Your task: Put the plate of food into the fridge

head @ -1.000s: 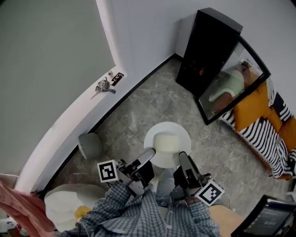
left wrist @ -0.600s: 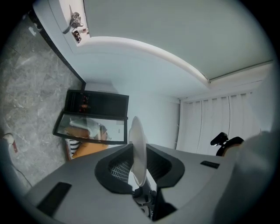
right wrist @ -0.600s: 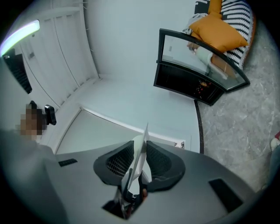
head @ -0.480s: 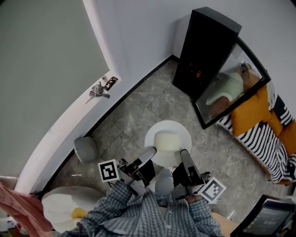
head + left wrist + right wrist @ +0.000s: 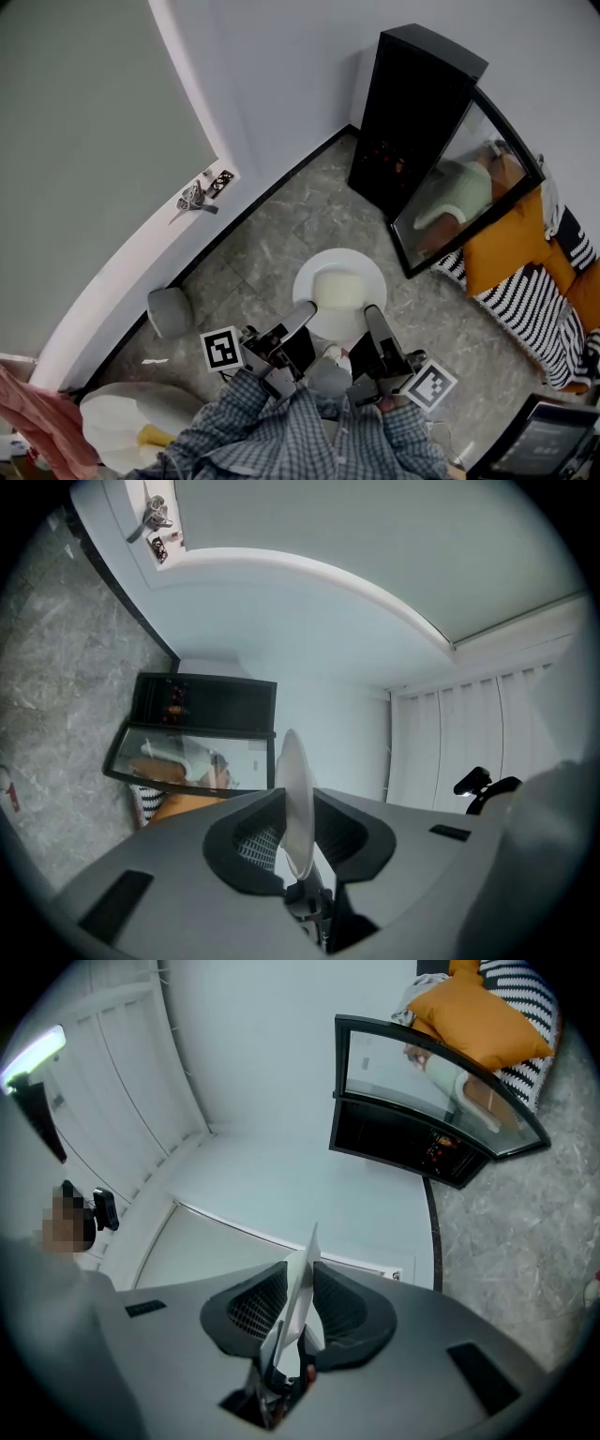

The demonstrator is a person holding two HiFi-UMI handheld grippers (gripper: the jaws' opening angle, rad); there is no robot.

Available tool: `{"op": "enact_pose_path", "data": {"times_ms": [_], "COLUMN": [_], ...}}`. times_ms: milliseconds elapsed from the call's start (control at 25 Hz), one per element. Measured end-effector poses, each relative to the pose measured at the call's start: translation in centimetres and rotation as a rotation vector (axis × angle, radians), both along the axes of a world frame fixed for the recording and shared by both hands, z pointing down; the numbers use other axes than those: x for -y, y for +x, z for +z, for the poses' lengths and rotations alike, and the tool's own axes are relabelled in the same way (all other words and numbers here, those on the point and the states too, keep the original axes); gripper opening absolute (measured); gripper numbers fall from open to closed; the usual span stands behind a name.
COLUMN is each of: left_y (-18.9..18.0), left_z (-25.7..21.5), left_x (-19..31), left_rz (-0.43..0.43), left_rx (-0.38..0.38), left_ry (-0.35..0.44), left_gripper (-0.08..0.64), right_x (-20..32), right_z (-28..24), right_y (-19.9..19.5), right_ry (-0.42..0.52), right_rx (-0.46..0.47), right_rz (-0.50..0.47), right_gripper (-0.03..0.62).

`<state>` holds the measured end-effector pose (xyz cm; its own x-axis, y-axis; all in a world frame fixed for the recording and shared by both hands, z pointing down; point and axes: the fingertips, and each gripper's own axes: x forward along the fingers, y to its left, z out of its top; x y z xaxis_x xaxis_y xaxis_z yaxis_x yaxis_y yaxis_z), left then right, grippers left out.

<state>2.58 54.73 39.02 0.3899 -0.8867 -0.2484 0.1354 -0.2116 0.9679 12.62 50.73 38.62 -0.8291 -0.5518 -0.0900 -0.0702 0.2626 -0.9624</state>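
A white plate (image 5: 339, 291) carries a pale block of food (image 5: 339, 288) and hangs level over the stone floor. My left gripper (image 5: 306, 310) is shut on its near left rim and my right gripper (image 5: 371, 315) on its near right rim. In the left gripper view the plate's edge (image 5: 293, 799) stands pinched between the jaws; the right gripper view shows the plate's rim (image 5: 302, 1293) clamped the same way. The black fridge (image 5: 412, 108) stands ahead against the wall, its glass door (image 5: 464, 187) swung open to the right.
A grey round stool (image 5: 169, 311) sits by the left wall. A white seat (image 5: 122, 422) is at the bottom left. Orange and striped cushions (image 5: 530, 272) lie to the right of the fridge door. Keys (image 5: 194, 199) rest on a white ledge.
The fridge and floor have shifted a little down and left in the head view. Both grippers keep hold of the plate, which stays level.
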Motion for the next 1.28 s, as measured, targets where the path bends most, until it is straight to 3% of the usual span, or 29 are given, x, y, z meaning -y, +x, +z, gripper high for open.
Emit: {"op": "enact_pose_path", "data": {"times_ms": [840,1280], "left_y": [4.4,3.2], "left_z": [0.3,1.0], "left_x": [6.0,9.4], "left_rz": [0.003,0.005], "left_rx": [0.004,0.0], "left_ry": [0.002,-0.009], "left_gripper": [0.075,0.075], "right_x": [5.7,9.3], "right_z": [0.1,1.0], "right_y": [4.3,3.1], "right_ry": [0.029,0.025], "right_rx": [-0.006,-0.038], "right_rz": [-0.018,-0.018], "right_gripper": [0.092,0.092]}}
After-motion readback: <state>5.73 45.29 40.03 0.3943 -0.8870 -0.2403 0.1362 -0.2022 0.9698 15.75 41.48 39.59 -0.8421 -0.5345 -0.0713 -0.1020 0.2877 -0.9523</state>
